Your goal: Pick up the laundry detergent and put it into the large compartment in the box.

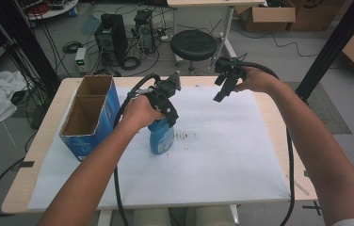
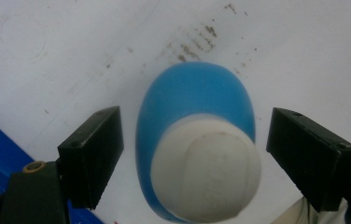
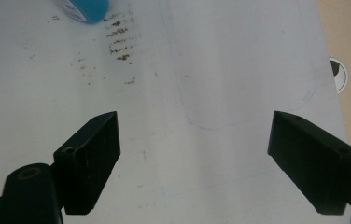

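A blue plastic bottle (image 1: 162, 139) with a white cap (image 2: 206, 170) stands upright on the white sheet covering the worktop (image 1: 269, 117), just beside the open blue cardboard box (image 1: 90, 117) on the side away from the table's left edge. The left hand-held gripper (image 1: 168, 101) hovers directly above the bottle, its jaws spread wide to either side of the cap and touching nothing. The right hand-held gripper (image 1: 226, 85) hangs in the air well apart from the bottle, toward the far side of the worktop, its jaws likewise spread and empty over bare sheet.

The bottle looks to be smooth, rounded moulded plastic, probably slippery and likely to give a little if squeezed across its broad body; its weight depends on how full it is, which cannot be told. The firmer hold would seem to be at the cap or the neck under it, where the shape is narrower and stiffer. A patch of brown smudges (image 2: 197, 39) marks the sheet just beyond the bottle, on the side away from the box.
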Demonstrator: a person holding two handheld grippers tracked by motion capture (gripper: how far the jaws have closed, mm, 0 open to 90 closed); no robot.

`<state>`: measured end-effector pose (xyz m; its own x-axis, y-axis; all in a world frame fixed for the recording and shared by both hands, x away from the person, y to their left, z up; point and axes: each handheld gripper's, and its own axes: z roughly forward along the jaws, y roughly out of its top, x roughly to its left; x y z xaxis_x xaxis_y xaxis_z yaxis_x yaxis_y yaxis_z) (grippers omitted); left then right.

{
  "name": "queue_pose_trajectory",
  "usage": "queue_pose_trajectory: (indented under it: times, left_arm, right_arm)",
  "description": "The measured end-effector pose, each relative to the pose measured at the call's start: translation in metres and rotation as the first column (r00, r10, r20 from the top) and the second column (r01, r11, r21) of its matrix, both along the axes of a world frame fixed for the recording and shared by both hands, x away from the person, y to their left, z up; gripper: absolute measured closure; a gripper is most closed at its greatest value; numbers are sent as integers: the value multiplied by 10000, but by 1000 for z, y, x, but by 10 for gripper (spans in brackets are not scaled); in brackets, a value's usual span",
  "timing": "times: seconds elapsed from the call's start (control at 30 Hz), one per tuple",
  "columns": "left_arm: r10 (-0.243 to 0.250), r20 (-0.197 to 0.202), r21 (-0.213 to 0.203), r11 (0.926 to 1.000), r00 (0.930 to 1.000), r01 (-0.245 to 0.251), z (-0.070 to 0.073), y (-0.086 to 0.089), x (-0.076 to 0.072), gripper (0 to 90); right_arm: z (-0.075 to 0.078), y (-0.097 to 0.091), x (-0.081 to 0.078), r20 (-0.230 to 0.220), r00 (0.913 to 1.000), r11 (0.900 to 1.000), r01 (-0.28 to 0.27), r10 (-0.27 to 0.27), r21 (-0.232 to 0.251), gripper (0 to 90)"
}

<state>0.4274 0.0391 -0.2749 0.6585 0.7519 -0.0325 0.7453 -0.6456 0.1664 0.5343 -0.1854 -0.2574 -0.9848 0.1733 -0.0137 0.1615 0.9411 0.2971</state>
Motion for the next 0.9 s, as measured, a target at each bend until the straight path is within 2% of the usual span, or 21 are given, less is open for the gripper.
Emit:
queue_pose_trajectory:
  times: [0.63,0.9]
  left_arm:
    - [49,-132,119,9999,9999,-47,-20,-1,1,204]
    - [85,-127,-7,10000,9999,-85,-19,0,2,246]
  right_arm:
    - [0,0,0,11,10000,10000,-25,25,33,167]
    - [0,0,0,3,10000,10000,-31,31,29,171]
